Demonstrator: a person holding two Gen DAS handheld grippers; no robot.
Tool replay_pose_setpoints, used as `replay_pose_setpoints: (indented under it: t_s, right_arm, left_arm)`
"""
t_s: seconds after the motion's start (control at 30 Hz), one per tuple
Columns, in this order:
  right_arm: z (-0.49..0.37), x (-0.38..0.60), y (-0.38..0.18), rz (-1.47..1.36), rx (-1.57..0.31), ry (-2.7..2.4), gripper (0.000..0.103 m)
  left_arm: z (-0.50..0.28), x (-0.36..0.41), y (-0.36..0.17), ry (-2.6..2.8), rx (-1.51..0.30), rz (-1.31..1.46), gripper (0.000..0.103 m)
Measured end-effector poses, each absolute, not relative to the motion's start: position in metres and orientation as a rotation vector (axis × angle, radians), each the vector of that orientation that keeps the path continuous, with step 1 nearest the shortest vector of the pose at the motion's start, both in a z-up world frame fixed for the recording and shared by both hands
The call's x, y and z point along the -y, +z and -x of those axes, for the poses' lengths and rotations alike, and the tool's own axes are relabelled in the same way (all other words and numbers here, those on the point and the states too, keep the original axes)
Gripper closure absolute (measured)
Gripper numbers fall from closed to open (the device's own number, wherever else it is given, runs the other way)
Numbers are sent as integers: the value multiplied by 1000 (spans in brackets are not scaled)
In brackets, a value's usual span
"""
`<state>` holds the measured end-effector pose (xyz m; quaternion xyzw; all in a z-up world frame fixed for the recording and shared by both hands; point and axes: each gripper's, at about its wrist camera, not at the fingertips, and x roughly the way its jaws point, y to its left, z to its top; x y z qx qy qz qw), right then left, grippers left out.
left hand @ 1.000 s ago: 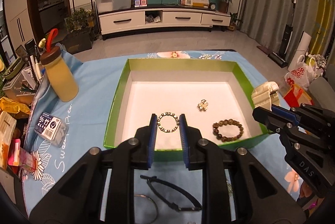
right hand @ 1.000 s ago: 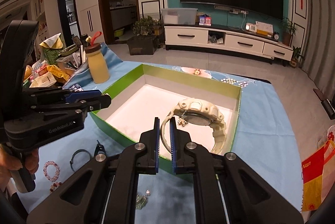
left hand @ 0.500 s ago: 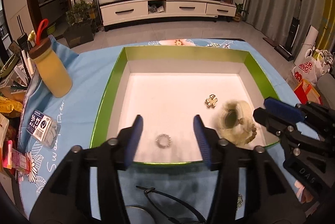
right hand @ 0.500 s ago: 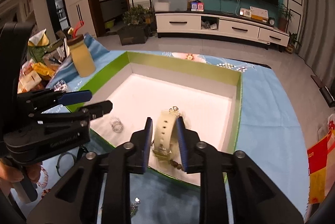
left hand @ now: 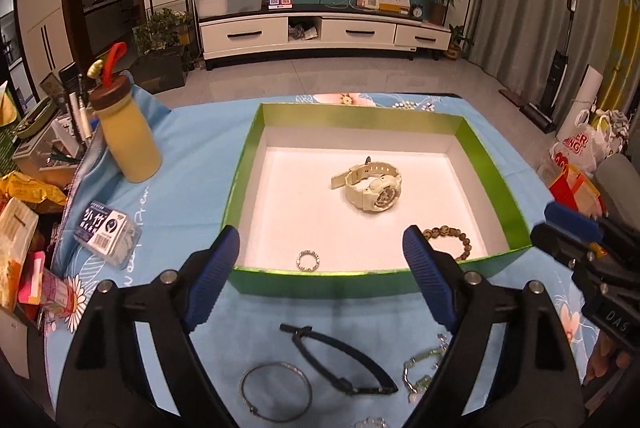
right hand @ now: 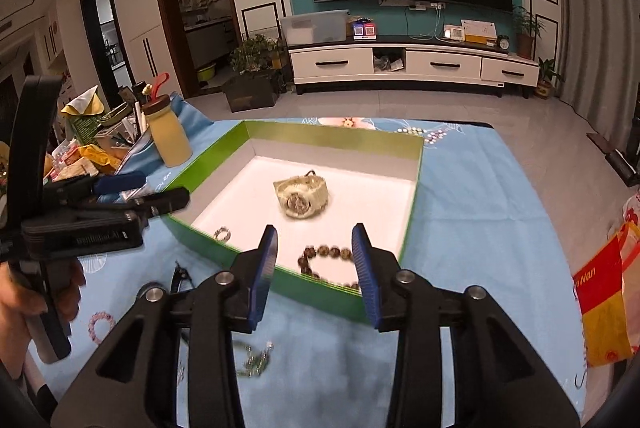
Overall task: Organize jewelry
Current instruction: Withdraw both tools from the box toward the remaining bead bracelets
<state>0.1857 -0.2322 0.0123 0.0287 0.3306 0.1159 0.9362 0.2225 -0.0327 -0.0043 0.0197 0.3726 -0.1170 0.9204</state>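
Centrally, a green-walled box (left hand: 492, 164) with a white floor sits on a blue floral tablecloth (left hand: 192, 188). Inside it lie three pieces: a cream wristwatch (left hand: 372, 188) near the middle of the floor, a brown beaded bracelet (left hand: 452, 234) toward the near right corner, and a small sparkly ring (left hand: 309, 260) close against the near wall.

Left gripper (left hand: 320, 256): jaws spread wide, having just been opening, with nothing between the blue pads; through the gap shows the near wall of the box and the ring beyond it. Right gripper (right hand: 314, 248): jaws partly spread, likewise having just been opening, and gripping nothing; the beaded bracelet (right hand: 324, 260) shows in the gap on the box floor, clear of both pads, with the wristwatch (right hand: 302, 196) farther in and slightly blurred.

On the cloth in front of the box, outside it: a thin silver bangle (left hand: 276, 390), a dark strap-like band (left hand: 340, 360) and a pale green chain (left hand: 420, 368) partly hidden behind the left gripper's finger. A pink beaded bracelet (right hand: 100, 322) lies at the left, near the hand (right hand: 24, 304) that holds the left gripper.

Left of the box stand a yellow bottle (left hand: 128, 144) with a brown cap and a small printed packet (left hand: 106, 230)
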Motion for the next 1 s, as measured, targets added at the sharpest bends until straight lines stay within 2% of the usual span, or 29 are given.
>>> replay_pose_setpoints:
  t_s: [0.3,0.73,1.0]
  right_arm:
    - [-144,239,-3,-94,-731,231,64]
    - [-105,243,-27,-141,-813,230,64]
    - [-89,230,-34,-136,-848,262,64]
  left_arm:
    - [-182,11,0,-236,-765,10,16]
    - [-121,-82,-31,-75,-845,171,16]
    - [-90,-101,-53,-58,-900,208,15]
